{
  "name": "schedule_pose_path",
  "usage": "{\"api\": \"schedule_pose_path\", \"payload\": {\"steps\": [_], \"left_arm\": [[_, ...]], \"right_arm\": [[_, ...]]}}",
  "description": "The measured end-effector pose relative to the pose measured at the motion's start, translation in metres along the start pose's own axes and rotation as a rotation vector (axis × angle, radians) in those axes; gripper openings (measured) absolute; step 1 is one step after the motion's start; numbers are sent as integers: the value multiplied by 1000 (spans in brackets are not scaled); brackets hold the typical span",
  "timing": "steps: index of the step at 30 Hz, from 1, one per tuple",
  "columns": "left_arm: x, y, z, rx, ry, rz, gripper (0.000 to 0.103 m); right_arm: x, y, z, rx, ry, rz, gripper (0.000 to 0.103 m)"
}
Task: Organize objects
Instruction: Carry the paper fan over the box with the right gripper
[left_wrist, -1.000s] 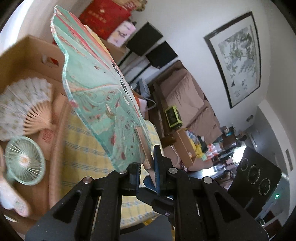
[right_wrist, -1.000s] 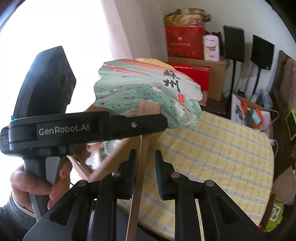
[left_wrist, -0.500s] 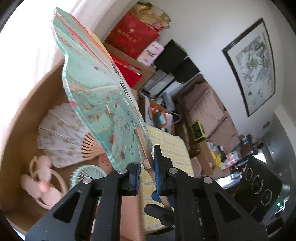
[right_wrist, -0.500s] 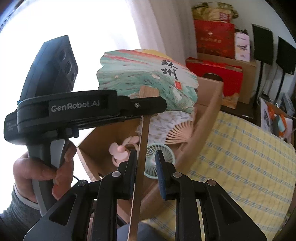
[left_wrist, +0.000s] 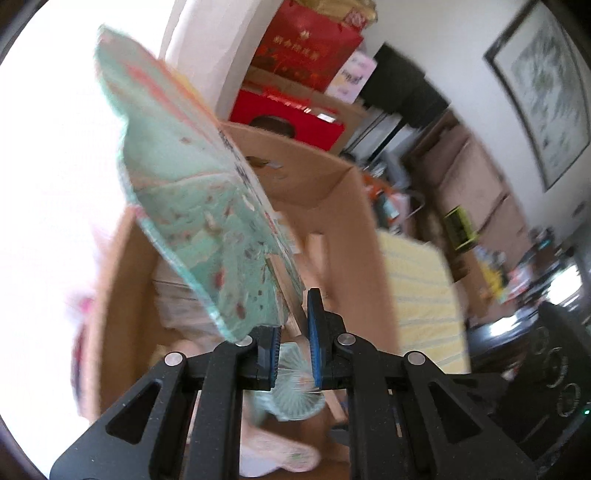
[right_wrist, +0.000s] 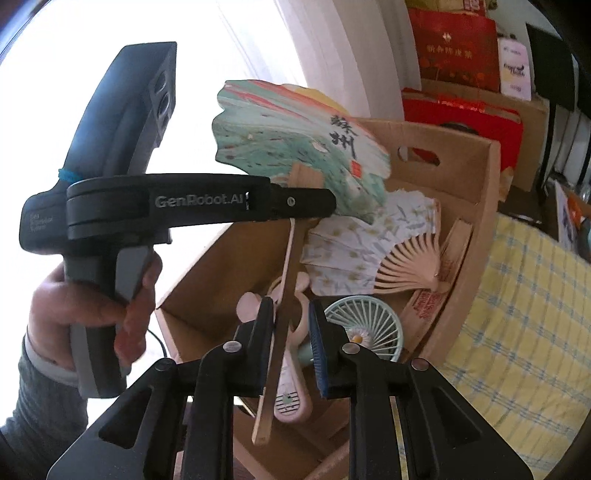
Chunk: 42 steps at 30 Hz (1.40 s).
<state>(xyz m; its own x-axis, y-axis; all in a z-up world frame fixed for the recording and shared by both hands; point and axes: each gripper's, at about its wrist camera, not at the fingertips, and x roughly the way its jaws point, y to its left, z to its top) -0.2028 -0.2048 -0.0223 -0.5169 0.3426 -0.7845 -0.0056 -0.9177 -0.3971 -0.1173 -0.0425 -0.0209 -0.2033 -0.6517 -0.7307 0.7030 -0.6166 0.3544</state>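
A green painted hand fan (right_wrist: 295, 147) with a wooden handle (right_wrist: 280, 314) hangs over an open cardboard box (right_wrist: 476, 229). My left gripper (left_wrist: 291, 347) holds the handle just under the blade (left_wrist: 207, 206); in the right wrist view its fingers (right_wrist: 303, 202) cross the handle near the top. My right gripper (right_wrist: 291, 343) has opened, and the handle passes loose between its jaws. In the box lie a white folding fan (right_wrist: 373, 251), a teal handheld electric fan (right_wrist: 365, 328) and a pink one (right_wrist: 291, 387).
The box stands on a table with a yellow checked cloth (right_wrist: 524, 332). Red gift bags (right_wrist: 458, 48) and more cartons stand behind it by a bright window. A sofa (left_wrist: 476, 192) and black speakers (left_wrist: 402, 85) are at the right.
Both grippers carried the fan left from above the table to above the open box. My right gripper's jaws widened and let go of the handle.
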Motion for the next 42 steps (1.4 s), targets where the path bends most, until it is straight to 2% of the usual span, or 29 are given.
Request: {"api": "schedule_pose_path", "payload": {"steps": [6,9,12,18,24,29,34,36,40,42], "left_arm": [[6,-7,-2,91,21,156,12],[7,-14,-5,132,31,210,11],[9,-23,-6,199,28,305,11],[18,-39,-13,261,32,371,11],[25,-64,-23,352,5,485,12],[22,-75,-28,404,-1,534,12],[17,-87,-27,480,-42,631,9],[19,-91,-29,519,-55,691,9],[24,-94,-32,524,-17,663,9],[28,-94,-32,494,5,589,9]], "right_arm": [[9,5,-2,-7,17,-7,19],[13,5,-3,-4,23,-1,19],[13,4,-5,1,23,4,19],[4,-4,-7,18,12,-8,19],[-10,-13,-12,38,-6,-20,19],[-14,-17,-16,43,-7,-29,19],[-15,-17,-18,48,-14,-21,19],[-16,-18,-19,48,-14,-18,19],[-19,-20,-21,52,-18,-18,19],[-21,-23,-21,58,-18,-18,19]]}}
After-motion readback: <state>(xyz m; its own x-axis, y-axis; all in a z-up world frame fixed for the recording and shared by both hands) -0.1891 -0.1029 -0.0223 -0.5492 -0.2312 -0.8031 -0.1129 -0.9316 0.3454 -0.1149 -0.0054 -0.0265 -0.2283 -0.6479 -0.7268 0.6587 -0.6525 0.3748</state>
